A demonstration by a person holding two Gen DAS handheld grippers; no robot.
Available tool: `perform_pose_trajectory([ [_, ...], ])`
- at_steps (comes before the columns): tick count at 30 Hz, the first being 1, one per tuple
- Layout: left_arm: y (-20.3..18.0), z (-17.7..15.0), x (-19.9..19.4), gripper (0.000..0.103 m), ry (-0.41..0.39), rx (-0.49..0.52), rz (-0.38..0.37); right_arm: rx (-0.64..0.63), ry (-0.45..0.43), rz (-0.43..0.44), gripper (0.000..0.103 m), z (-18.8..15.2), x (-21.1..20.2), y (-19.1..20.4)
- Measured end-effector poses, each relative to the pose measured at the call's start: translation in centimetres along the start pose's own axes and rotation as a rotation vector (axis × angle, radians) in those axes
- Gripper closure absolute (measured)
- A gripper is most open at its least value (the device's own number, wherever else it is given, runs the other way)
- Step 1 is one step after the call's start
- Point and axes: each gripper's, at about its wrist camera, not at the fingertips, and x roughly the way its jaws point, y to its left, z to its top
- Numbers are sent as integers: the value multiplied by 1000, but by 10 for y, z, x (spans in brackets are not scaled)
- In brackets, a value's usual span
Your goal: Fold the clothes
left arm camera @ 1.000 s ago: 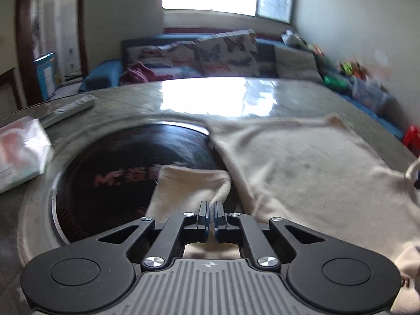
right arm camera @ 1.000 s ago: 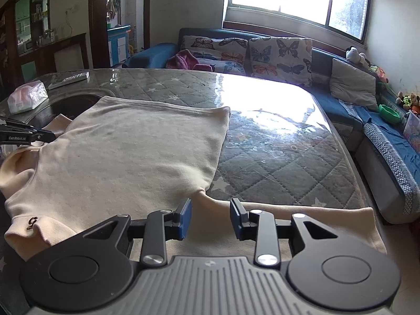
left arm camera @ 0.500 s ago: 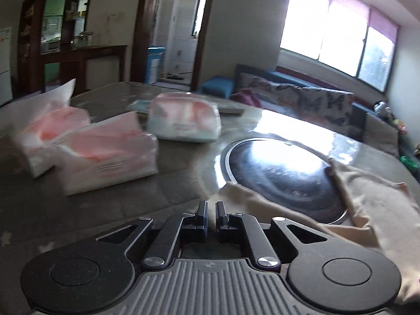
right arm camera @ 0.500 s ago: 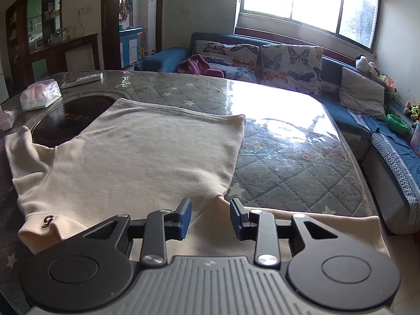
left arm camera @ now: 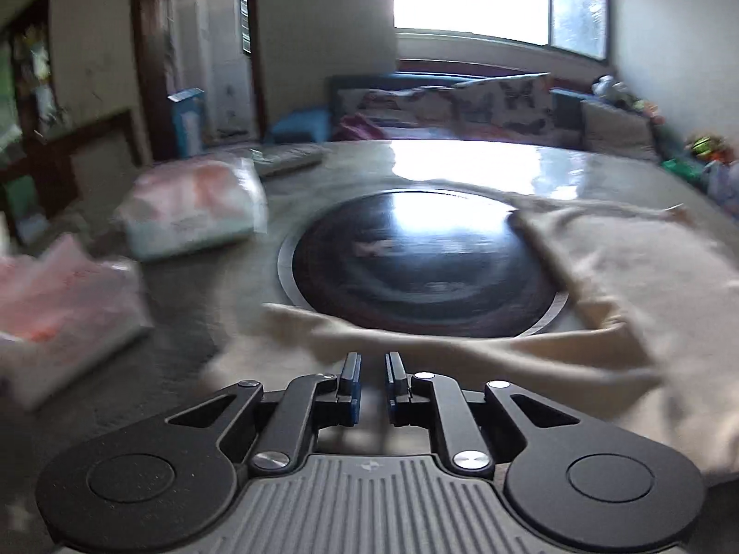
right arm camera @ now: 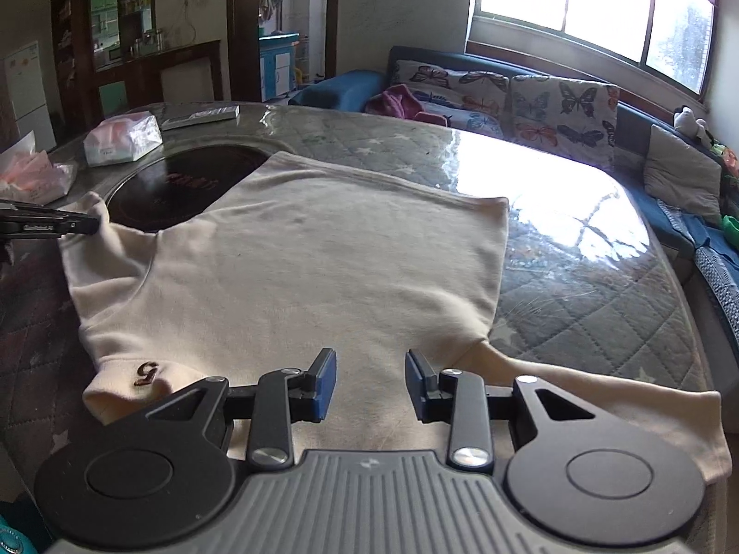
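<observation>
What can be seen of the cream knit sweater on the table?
The cream knit sweater lies flat on the quilted table, hem toward the window, both sleeves spread sideways. A small dark mark sits at its collar. One sleeve crosses the round black hob's edge. No gripper holds it.

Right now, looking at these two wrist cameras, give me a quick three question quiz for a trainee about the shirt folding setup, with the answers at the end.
1. True or false: the right gripper is clamped on the cream shirt.
2. Multiple choice: what does the far side of the shirt partly cover? A) the dark round hob set in the table B) a laptop C) a cutting board
3. Fill in: the left gripper hovers over the shirt's left ____.

Key:
1. False. Its jaws stand apart above the fabric, gripping nothing.
2. A.
3. Sleeve. Its jaws have just been opening, and no cloth is pinched between them.
</observation>
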Motion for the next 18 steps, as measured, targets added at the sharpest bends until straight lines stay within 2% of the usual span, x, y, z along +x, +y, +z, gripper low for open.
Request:
perform_pose_trajectory([
  [2,18,-5,-5,90,-2,-38,64,-3,9,5,70,-3,1,0],
  [5,40,-6,-9,89,14,-112,106,6,22,4,70,-6,5,-2],
  [7,46,-2,-11,90,25,-150,91,12,28,4,70,-7,8,-3],
  [9,40,6,-13,90,26,-167,41,13,25,8,70,-6,8,-2],
  [11,22,13,-18,90,5,-135,-34,11,18,17,70,-4,7,0],
  [18,-64,28,-17,90,11,-27,-410,-21,19,64,70,1,13,16],
])
